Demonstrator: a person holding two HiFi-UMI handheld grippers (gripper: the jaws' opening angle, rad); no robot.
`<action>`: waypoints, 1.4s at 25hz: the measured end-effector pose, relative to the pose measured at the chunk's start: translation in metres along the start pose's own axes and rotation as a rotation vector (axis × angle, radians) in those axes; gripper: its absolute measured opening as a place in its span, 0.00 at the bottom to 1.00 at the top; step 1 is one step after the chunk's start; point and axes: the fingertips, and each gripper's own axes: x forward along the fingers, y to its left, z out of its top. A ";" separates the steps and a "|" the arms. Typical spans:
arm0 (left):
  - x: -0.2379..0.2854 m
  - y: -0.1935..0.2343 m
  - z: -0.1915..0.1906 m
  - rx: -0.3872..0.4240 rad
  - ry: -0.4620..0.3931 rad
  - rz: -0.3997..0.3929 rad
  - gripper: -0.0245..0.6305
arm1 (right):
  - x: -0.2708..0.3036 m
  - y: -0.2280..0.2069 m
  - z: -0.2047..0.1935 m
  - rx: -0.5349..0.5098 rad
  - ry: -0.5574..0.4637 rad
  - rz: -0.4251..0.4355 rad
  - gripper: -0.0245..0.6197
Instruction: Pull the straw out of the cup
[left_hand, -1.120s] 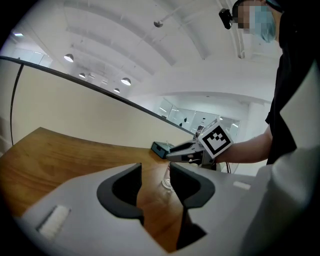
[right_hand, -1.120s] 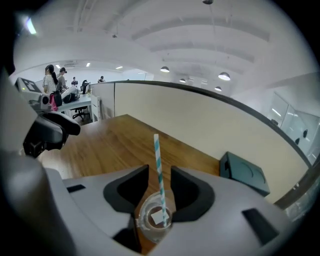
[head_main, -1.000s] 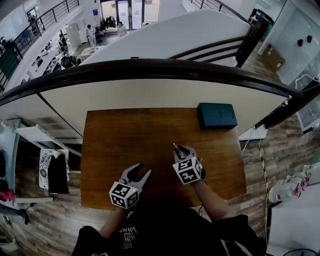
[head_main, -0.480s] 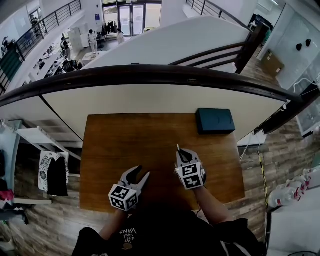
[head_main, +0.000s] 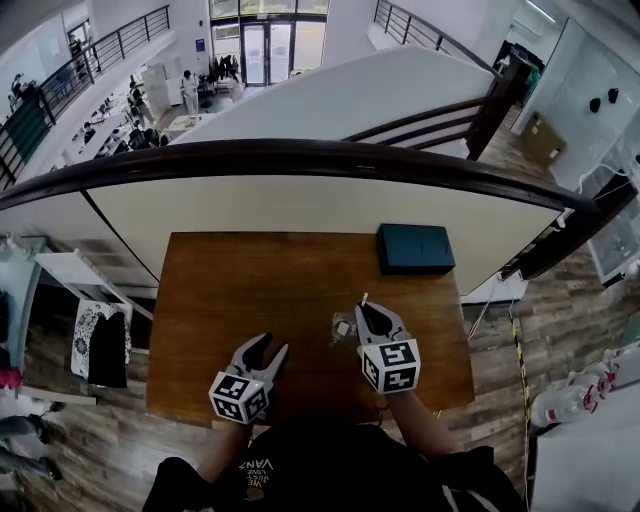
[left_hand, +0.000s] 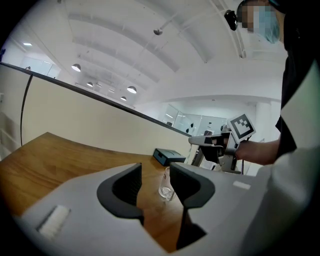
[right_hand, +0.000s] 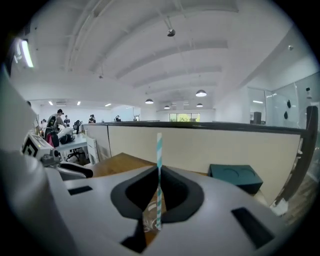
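A small clear cup stands on the wooden table; the left gripper view shows the cup upright with no straw in it. My right gripper hangs just right of the cup and above it. Its jaws have just been closing and are shut on a teal-and-white striped straw, which stands upright between them in the right gripper view, its tip poking above the fingers. My left gripper rests near the table's front edge, open and empty, pointing at the cup.
A dark teal box lies at the table's back right corner. Behind the table runs a low wall with a dark curved handrail. The table's front edge is close under both grippers.
The right gripper has closed on the straw and risen with it. The cup, hidden under that gripper before, now shows beside it. The left gripper has hardly moved.
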 end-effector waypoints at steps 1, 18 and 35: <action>0.000 -0.005 0.000 0.004 -0.002 0.003 0.28 | -0.007 -0.003 0.002 0.008 -0.019 0.003 0.08; -0.007 -0.084 0.000 0.017 -0.082 0.124 0.28 | -0.096 -0.042 -0.023 0.095 -0.057 0.082 0.08; -0.038 -0.140 -0.038 -0.001 -0.120 0.253 0.23 | -0.147 -0.044 -0.072 0.080 -0.010 0.187 0.08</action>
